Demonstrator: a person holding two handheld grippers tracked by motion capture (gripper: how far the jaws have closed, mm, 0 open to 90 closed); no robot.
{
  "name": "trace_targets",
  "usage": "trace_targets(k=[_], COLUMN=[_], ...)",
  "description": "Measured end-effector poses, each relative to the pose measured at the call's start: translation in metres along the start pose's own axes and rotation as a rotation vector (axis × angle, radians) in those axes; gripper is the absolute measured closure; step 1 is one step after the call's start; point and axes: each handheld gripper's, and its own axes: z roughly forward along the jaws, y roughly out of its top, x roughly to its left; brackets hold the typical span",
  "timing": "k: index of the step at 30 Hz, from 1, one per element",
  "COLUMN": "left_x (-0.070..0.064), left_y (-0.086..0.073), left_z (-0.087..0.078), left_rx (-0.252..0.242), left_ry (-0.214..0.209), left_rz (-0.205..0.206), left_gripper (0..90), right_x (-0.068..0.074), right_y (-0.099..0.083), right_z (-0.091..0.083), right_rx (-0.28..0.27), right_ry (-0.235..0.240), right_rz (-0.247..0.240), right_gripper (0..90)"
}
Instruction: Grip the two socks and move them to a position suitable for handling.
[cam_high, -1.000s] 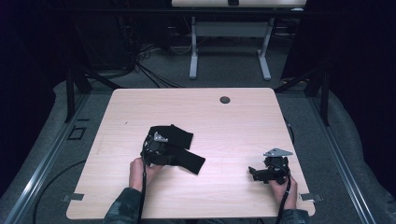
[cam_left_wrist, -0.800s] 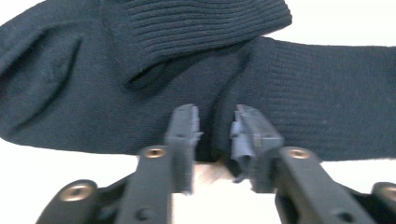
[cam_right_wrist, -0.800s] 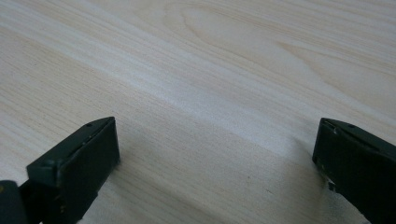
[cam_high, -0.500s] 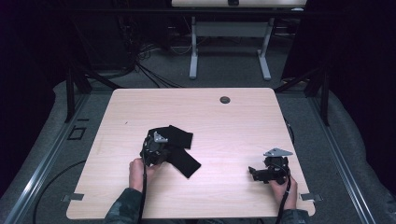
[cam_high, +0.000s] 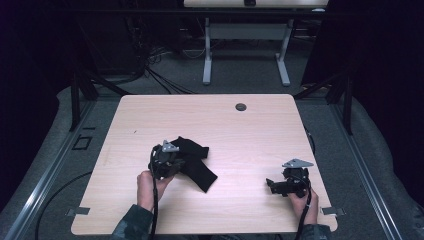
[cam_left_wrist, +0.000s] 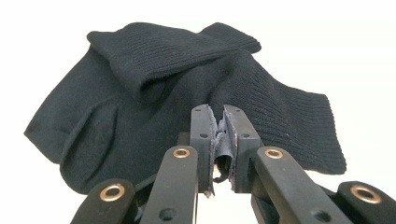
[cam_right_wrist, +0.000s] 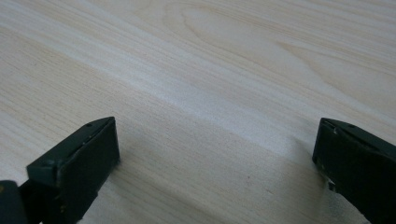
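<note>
A black ribbed sock (cam_high: 196, 161) lies crumpled on the wooden table (cam_high: 210, 125), left of centre. My left gripper (cam_high: 172, 162) sits at its near-left edge. In the left gripper view the sock (cam_left_wrist: 154, 84) spreads out ahead, partly folded over itself, and the left gripper (cam_left_wrist: 220, 135) is shut on a pinch of its fabric. My right gripper (cam_high: 272, 185) rests low at the table's front right, away from the sock. In the right gripper view the right gripper (cam_right_wrist: 215, 154) is open, with bare wood between its jaws.
A small dark round grommet (cam_high: 241, 106) sits near the table's far edge. Behind the table stand a white desk frame (cam_high: 245, 55) and loose cables (cam_high: 160, 75) on the floor. A person's hands (cam_high: 149, 185) hold both grippers from the near edge.
The sock's loose end has shifted slightly on the table near the left gripper, which stays shut on it. The right gripper has not moved.
</note>
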Motion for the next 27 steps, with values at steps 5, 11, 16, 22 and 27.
trace_targets(k=[5, 11, 16, 22, 27], left_x=[-0.013, -0.04, -0.056, -0.066, -0.058], left_y=[-0.006, -0.022, -0.034, -0.043, -0.046], left_z=[-0.003, -0.003, 0.006, 0.023, 0.003], left_rx=[0.0, 0.01, 0.012, 0.055, -0.01], left_ry=[-0.022, -0.068, -0.128, -0.178, -0.132], left_rz=[-0.006, 0.012, -0.009, -0.019, -0.038], left_gripper=[82.6, 82.4, 82.3, 66.1, 43.0], right_x=[0.0, 0.0, 0.0, 0.0, 0.0], right_y=[0.0, 0.0, 0.001, 0.001, 0.001], right_z=[0.0, 0.0, 0.0, 0.0, 0.0], right_rx=[-0.001, 0.005, 0.008, 0.009, 0.011], right_ry=[-0.001, -0.001, 0.002, 0.004, 0.003], right_rz=[0.001, -0.003, -0.005, -0.005, -0.001], right_gripper=[0.0, 0.0, 0.0, 0.0, 0.0])
